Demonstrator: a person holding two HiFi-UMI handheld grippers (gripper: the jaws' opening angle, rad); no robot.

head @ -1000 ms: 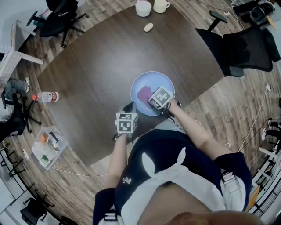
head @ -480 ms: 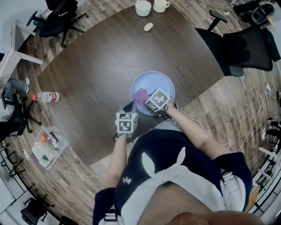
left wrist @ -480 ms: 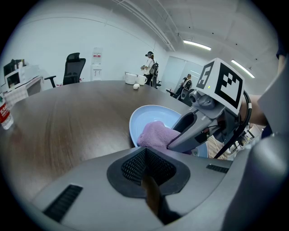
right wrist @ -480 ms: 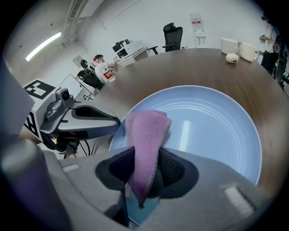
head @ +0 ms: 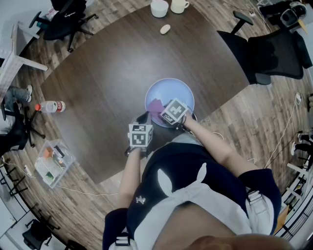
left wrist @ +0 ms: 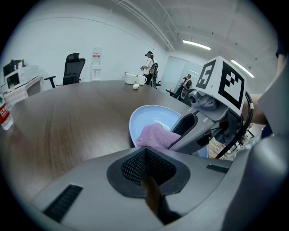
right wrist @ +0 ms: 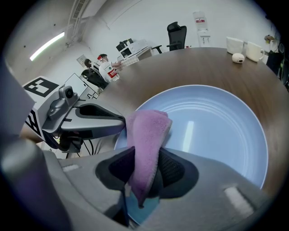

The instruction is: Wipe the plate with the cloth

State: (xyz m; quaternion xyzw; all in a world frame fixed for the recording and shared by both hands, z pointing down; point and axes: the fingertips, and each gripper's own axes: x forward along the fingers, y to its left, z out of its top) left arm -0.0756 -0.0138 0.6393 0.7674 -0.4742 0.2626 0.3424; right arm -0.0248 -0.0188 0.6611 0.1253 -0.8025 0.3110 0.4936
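Observation:
A light blue plate (head: pixel 179 94) lies on the dark wooden table (head: pixel 107 73), close to its near edge. My right gripper (head: pixel 161 111) is shut on a purple cloth (head: pixel 155 104), which is pressed onto the plate's near-left part. In the right gripper view the cloth (right wrist: pixel 146 135) hangs folded between the pads over the plate (right wrist: pixel 212 126). My left gripper (head: pixel 143 118) is shut with nothing in it, and its tips rest at the plate's near-left rim. From the left gripper view the cloth (left wrist: pixel 156 135) lies on the plate (left wrist: pixel 151 118) just ahead.
A water bottle (head: pixel 50 107) lies at the table's left edge, with a clear box (head: pixel 53 163) of small items nearer. A bowl (head: pixel 160 9), a cup (head: pixel 179 6) and a small pale lump (head: pixel 165 30) sit at the far side. Office chairs (head: pixel 274 53) stand around.
My right gripper has slid the cloth a little to the left across the plate. The left gripper has stayed where it was.

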